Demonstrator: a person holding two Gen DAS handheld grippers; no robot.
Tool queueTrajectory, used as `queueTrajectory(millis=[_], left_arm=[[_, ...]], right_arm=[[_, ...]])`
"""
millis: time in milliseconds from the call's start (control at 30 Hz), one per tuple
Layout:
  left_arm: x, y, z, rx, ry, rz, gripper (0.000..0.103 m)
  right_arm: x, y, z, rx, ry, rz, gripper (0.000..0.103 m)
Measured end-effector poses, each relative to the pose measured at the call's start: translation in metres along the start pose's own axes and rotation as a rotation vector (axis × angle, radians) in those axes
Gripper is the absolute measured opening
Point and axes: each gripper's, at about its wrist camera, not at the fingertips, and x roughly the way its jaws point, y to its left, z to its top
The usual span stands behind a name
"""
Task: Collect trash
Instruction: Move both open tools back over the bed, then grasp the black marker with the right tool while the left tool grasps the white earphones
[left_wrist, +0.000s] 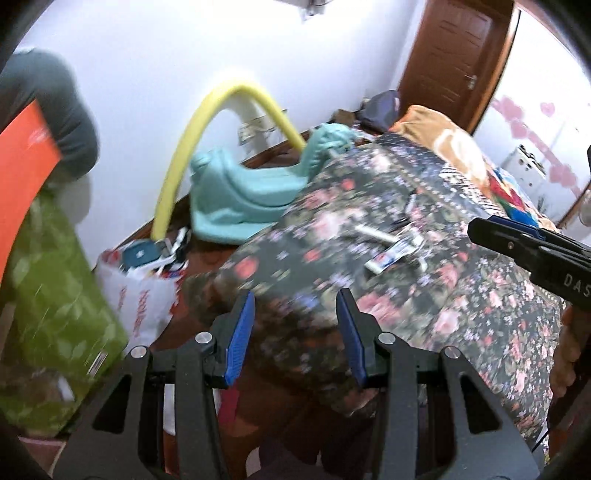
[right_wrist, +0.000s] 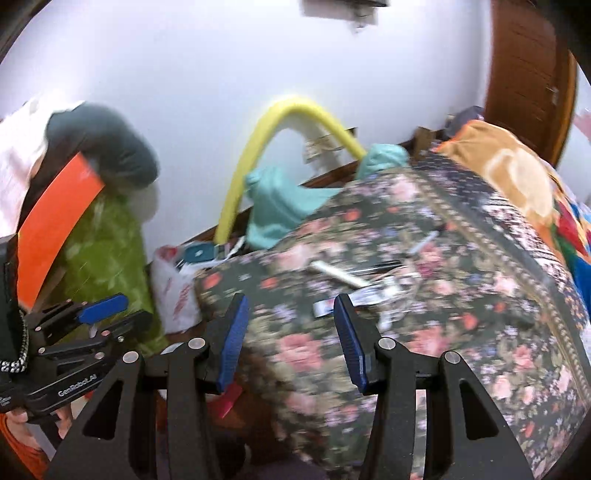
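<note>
both views are smeared by blur. nearest the lens, the left tongs (left_wrist: 297, 328) stand with their blue-padded jaws apart and nothing between them, poised above the near corner of the bed covered in a dark floral quilt (left_wrist: 461, 295). the right tongs (right_wrist: 290, 332) likewise gape empty over the same quilt, and in the left wrist view they show as a black arm with a blue pad at the right edge. on the quilt beyond the jaws lies the trash: a small flattened white wrapper with a blue and red print (left_wrist: 384, 260), a pale stick-like piece (left_wrist: 373, 234) touching it, and a few smaller scraps too blurred to name. left of the bed, on the floor, a white plastic bag with red lettering (left_wrist: 140, 291) sits open with packaging inside, beside a green leaf-patterned cloth (left_wrist: 55, 295). farther back, a mint-green plastic ride-on toy (left_wrist: 240, 199) and a bent yellow foam tube (left_wrist: 207, 129) stand against the white wall, with an orange blanket (left_wrist: 443, 136) at the bed's far end and a brown wooden door (left_wrist: 454, 48) behind.
</note>
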Motion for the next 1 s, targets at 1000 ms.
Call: queueTrajectory(millis=[1000], left_arm=[[0.165,-0.061,0.077,0.166,0.007,-0.102,0.045]], right_arm=[[0.217,-0.191,0.058,0.439,0.166,-0.111,0.040]])
